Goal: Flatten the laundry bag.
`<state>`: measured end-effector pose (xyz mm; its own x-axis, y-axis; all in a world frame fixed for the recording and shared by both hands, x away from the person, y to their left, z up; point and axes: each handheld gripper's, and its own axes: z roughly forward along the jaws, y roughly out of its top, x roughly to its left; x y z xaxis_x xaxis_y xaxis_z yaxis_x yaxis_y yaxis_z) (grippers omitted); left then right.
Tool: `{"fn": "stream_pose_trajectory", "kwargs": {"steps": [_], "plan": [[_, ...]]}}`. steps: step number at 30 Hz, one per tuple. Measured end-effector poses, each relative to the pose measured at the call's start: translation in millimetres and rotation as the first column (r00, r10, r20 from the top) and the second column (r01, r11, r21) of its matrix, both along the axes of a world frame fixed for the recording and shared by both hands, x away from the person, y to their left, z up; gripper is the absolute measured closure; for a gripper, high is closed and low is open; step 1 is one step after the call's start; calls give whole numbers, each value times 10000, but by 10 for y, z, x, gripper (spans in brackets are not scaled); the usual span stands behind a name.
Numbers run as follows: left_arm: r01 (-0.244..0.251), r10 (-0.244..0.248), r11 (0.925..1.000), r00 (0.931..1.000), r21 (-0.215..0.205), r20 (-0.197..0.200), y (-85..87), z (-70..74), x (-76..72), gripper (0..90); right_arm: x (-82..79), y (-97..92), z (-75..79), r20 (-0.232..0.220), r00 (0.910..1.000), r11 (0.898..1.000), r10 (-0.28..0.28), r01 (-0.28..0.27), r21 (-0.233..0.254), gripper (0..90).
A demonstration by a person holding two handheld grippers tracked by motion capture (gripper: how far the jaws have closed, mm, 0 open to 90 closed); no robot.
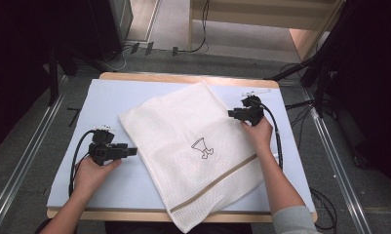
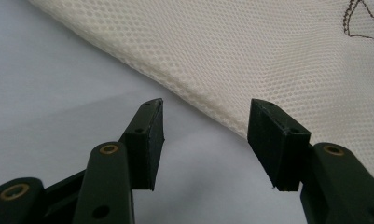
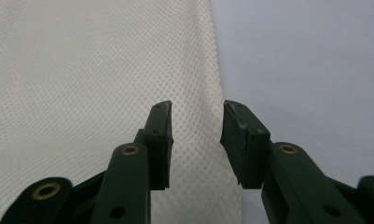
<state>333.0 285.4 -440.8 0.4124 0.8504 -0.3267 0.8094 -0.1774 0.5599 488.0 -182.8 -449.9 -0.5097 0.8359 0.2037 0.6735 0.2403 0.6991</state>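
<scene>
Big white cloth [image 1: 193,146] spread flat across the middle of the desk [image 1: 115,97], turned a bit slanted. 1 corner up close to the far edge of the desk. Lowest corner hanging over the near edge. Small dark drawing [image 1: 203,147] near the middle of the cloth. 1 thin tan stripe [image 1: 217,183] running across the part closer to the near edge.

Left tool [image 1: 134,151] held in the left hand [image 1: 93,170], near the left edge of the desk, pointing at the left side of the cloth. Opened wide, with nothing inside. In the left gripper view, 2 black jaws far apart over the bare blue desk, the netted edge of the cloth just in front of the tips, maybe right at the tip of 1 jaw. Hard to tell if touching.

Right tool [image 1: 230,113] held in the right hand [image 1: 259,130], toward the far right corner of the desk, right at the right side of the cloth. Opened part way, a narrower gap than the left one. In the right gripper view, the edge of the cloth lying in the gap between the 2 jaws, cloth on 1 side and bare desk on the other. No squeezing of the cloth by the pads.
</scene>
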Motion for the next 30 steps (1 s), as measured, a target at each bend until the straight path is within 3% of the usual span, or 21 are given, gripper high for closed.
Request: {"fn": "stream_pose_trajectory", "kwargs": {"steps": [4, 6, 11, 19, 22, 24, 30], "plan": [[-97, 99, 9996, 9999, 261, -105, -113, -42, 17, 476, -183, -87, 92, 346, 9990, 9992, 284, -293, 266, 619], [-120, 124, 9998, 9996, 137, -260, -173, -74, 36, 481, -247, -129, 122, 441, 9982, 9987, 401, -415, 296, 614], [-176, 178, 9998, 9997, 137, -173, -244, -86, 37, 504, -353, -242, 116, 334, 9987, 9977, 395, -413, 543, 608], [-175, 146, 9960, 9993, 874, 338, -397, -110, 50, 722, -596, -402, 5, -32, 9989, 9984, 462, -461, 318, 606], [-36, 14, 9972, 9996, 753, 286, -394, -118, 66, 822, -640, -419, -3, 58, 9988, 9983, 480, -481, 322, 603], [238, -239, 9988, 9997, 426, 24, -371, -107, 101, 862, -644, -437, 0, 87, 9989, 9980, 467, -470, 428, 598], [232, -236, 9995, 9996, -225, -161, -239, -26, 176, 880, -652, -451, 10, 114, 9990, 9978, 442, -447, 482, 584]]}}
